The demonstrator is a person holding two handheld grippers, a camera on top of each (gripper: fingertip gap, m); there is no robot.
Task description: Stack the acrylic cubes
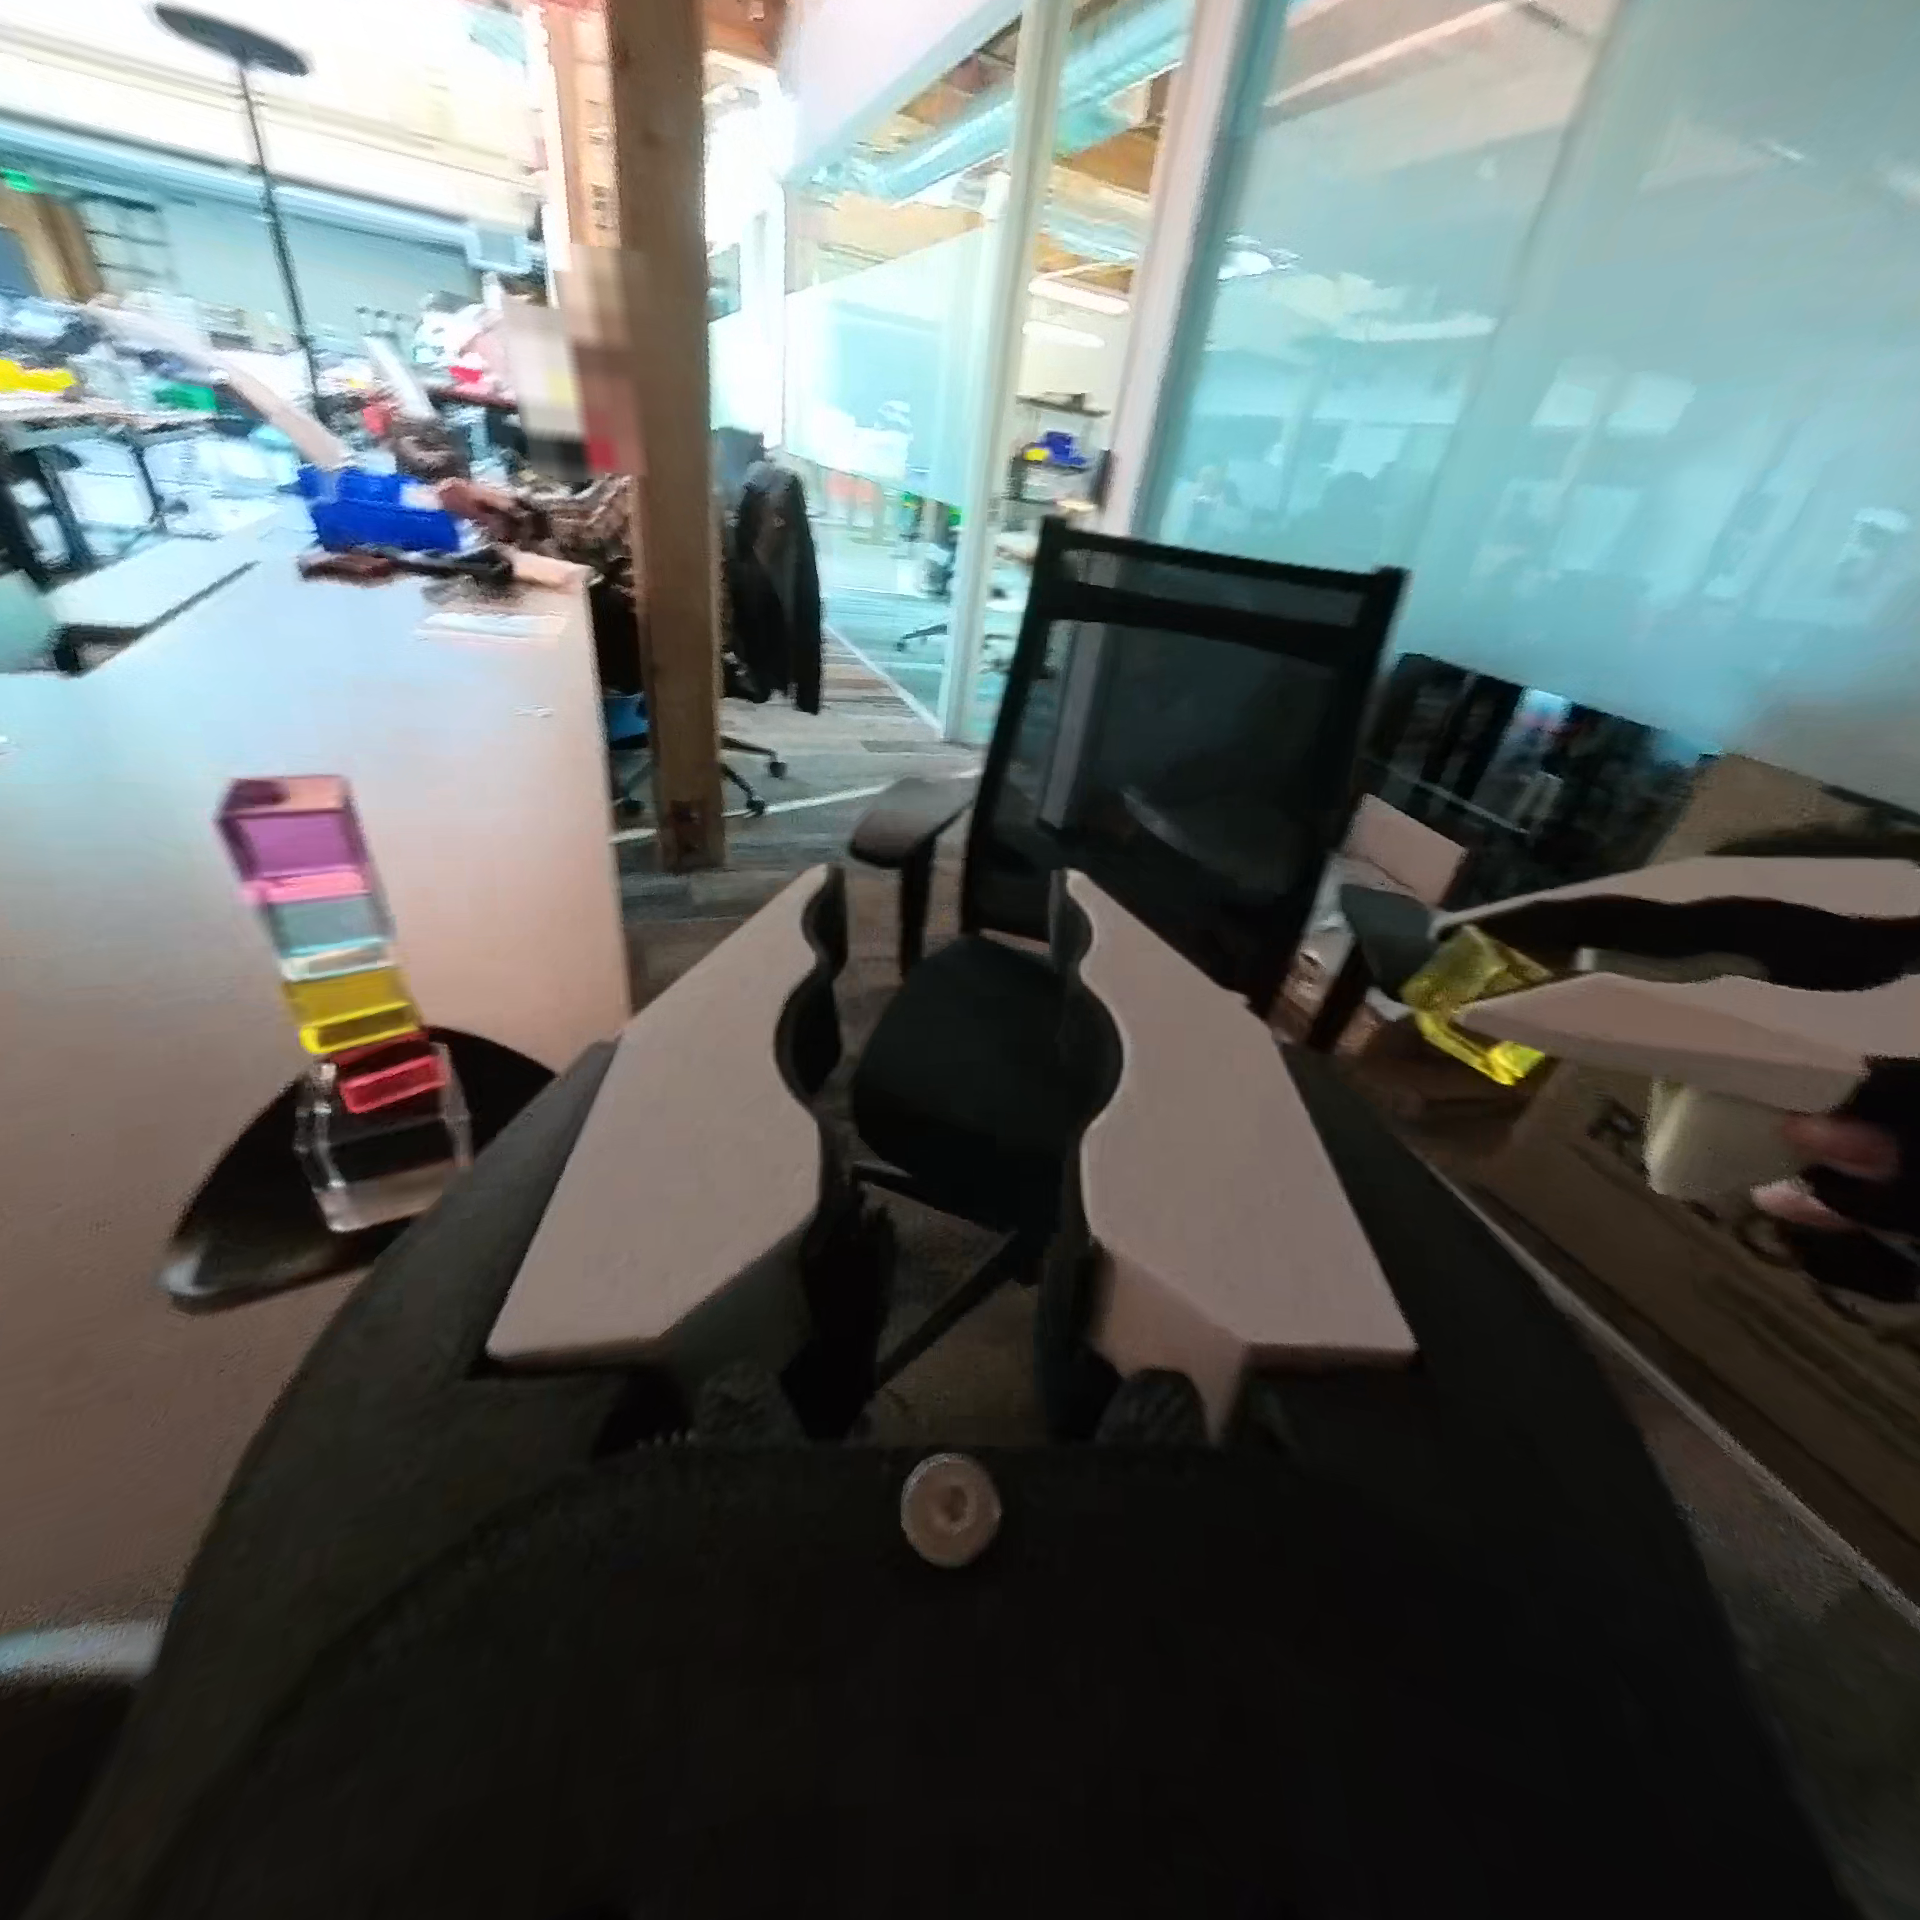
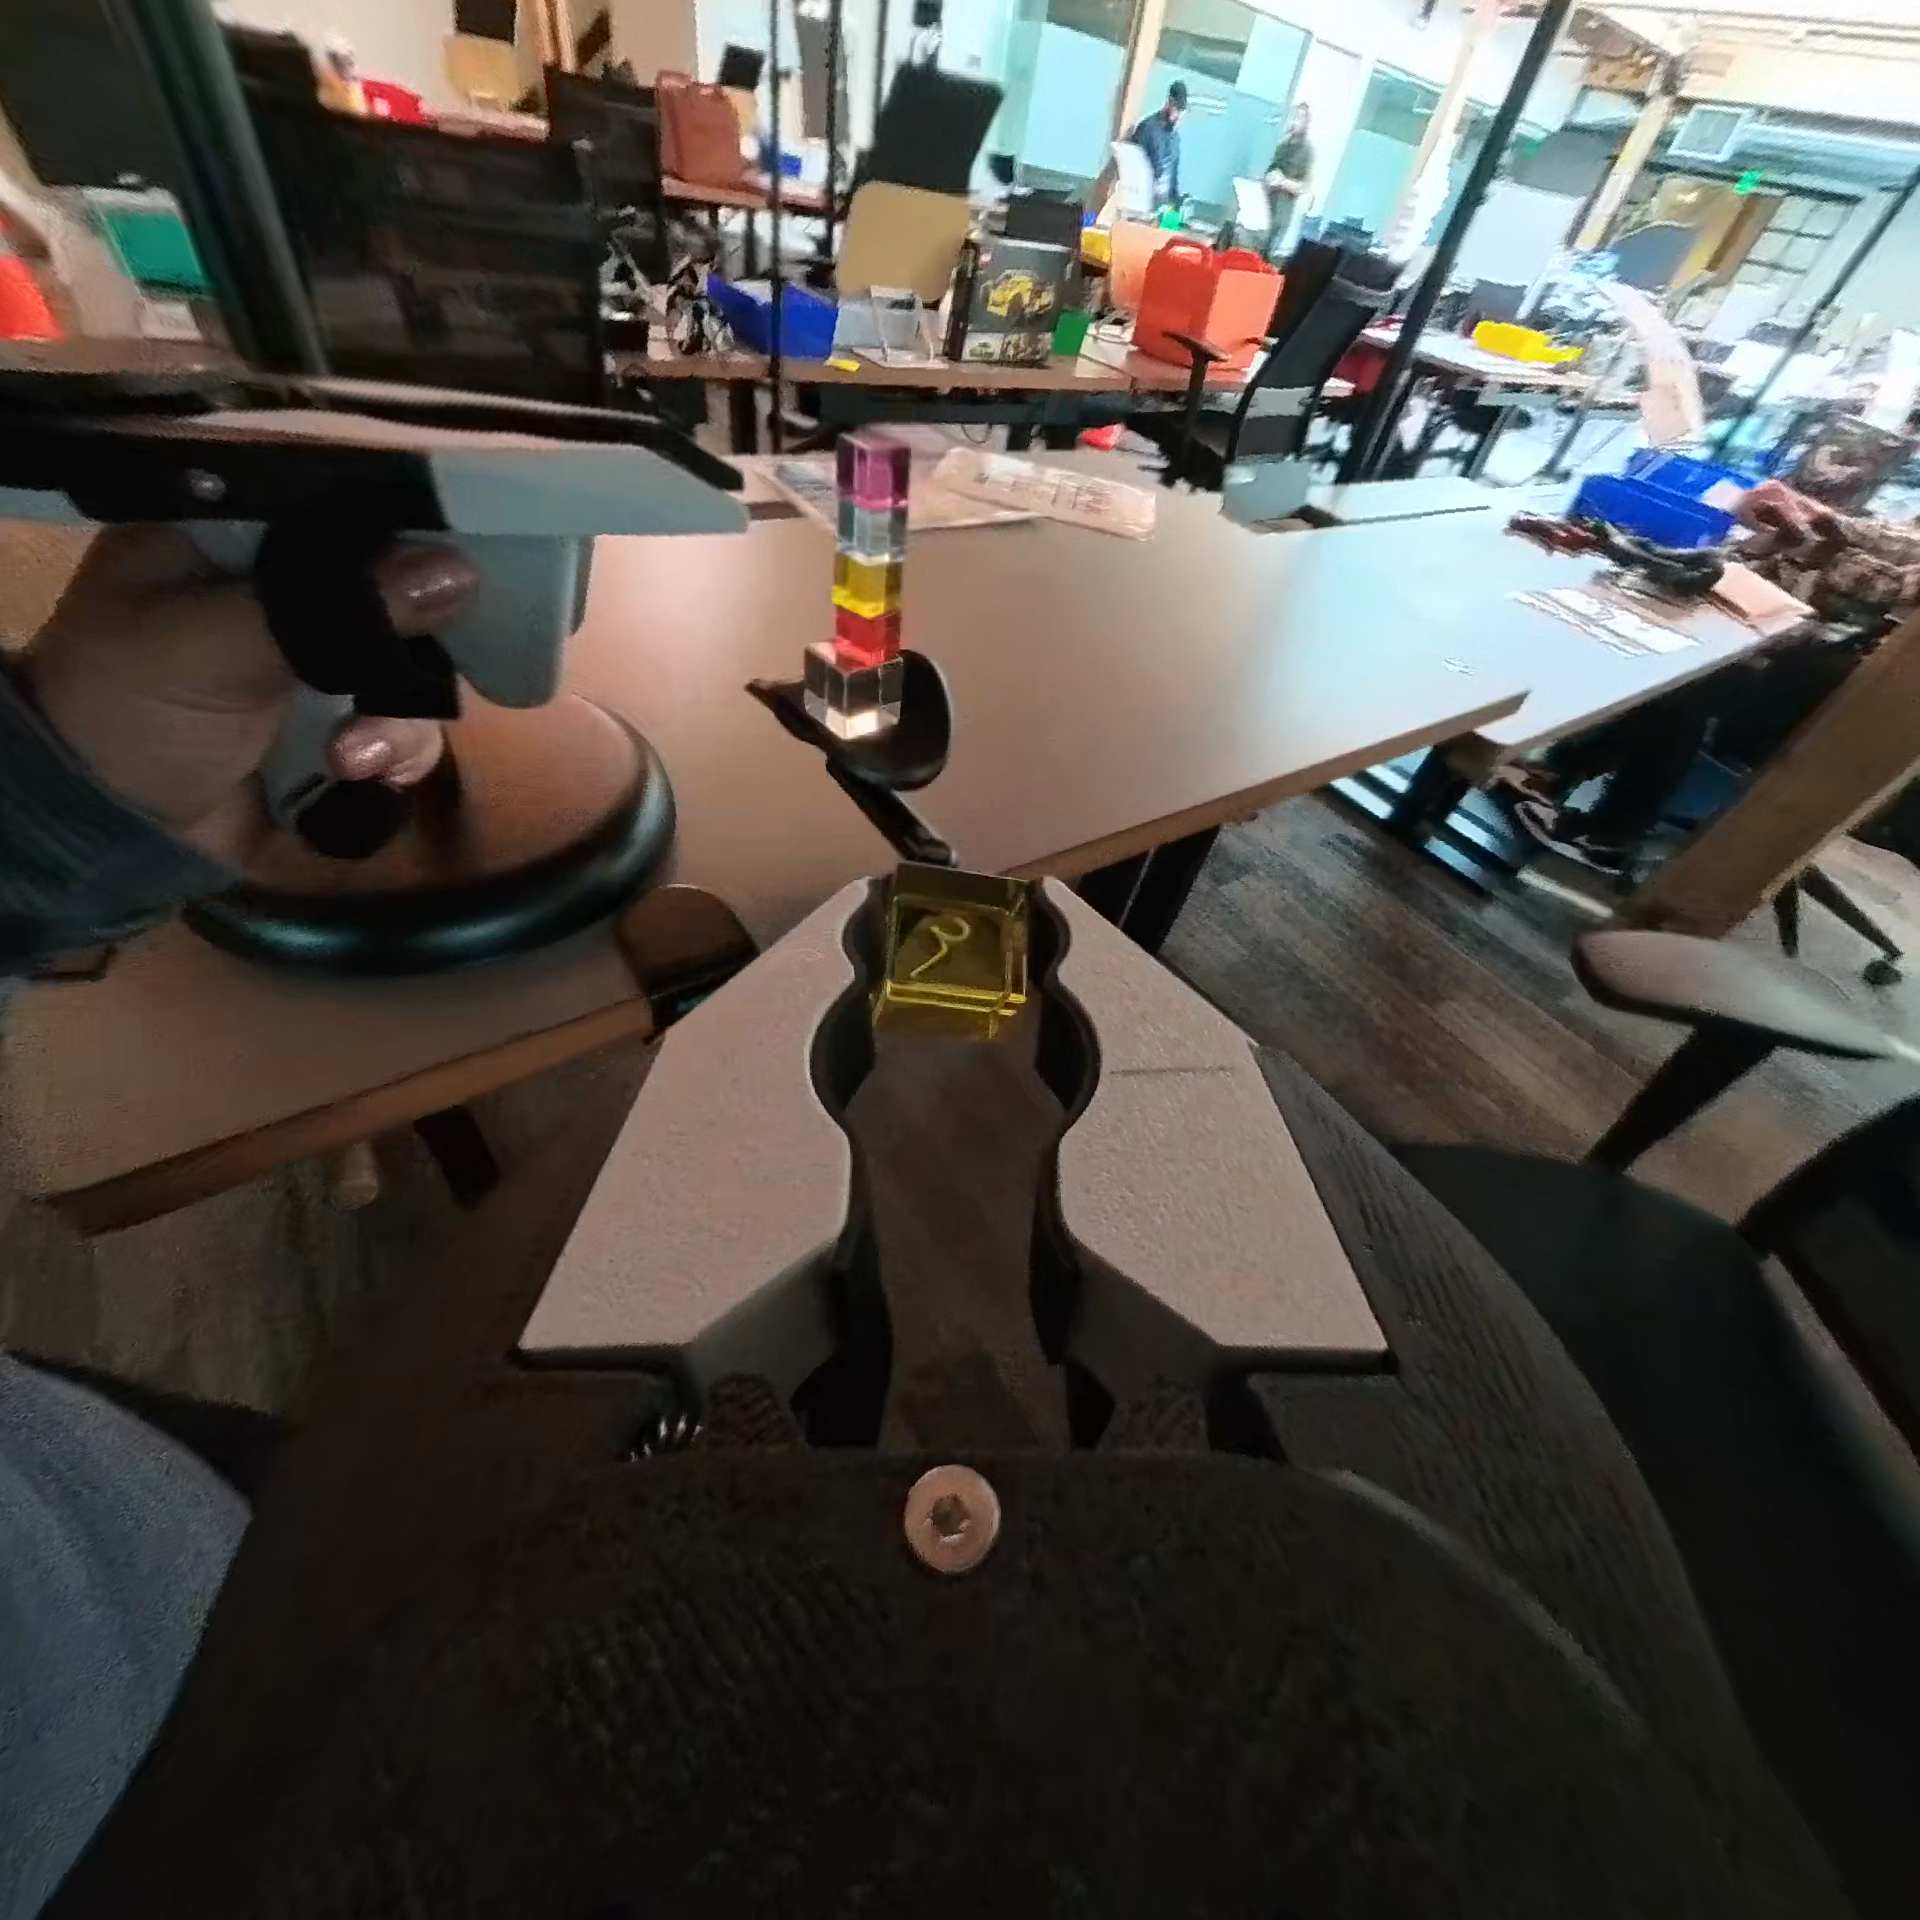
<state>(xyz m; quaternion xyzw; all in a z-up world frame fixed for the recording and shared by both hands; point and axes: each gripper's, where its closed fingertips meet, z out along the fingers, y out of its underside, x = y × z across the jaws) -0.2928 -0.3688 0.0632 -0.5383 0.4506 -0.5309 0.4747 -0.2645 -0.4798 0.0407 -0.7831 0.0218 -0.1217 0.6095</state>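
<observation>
My right gripper (image 2: 951, 899) is shut on a clear yellow cube (image 2: 951, 956), both pads pressing its sides, held in the air just off the table's near edge. The left wrist view shows it too (image 1: 1392, 966), with the yellow cube (image 1: 1470, 987) at its tips. A tower of coloured cubes (image 2: 871, 582) stands on a black dish (image 2: 914, 727) beyond the cube: purple on top, then clear, yellow, red and a clear base. The tower (image 1: 332, 987) is to the left of my left gripper (image 1: 951, 883), which is open with nothing between its fingers. The left gripper (image 2: 727, 494) is level with the tower's top.
The table (image 2: 1143, 644) ends close in front of the right gripper. A round black-rimmed wooden tray (image 2: 499, 831) lies under the left gripper. A black office chair (image 1: 1174, 779) stands ahead of the left gripper, with a wooden post (image 1: 665, 416) and a glass wall (image 1: 1558, 416) behind it.
</observation>
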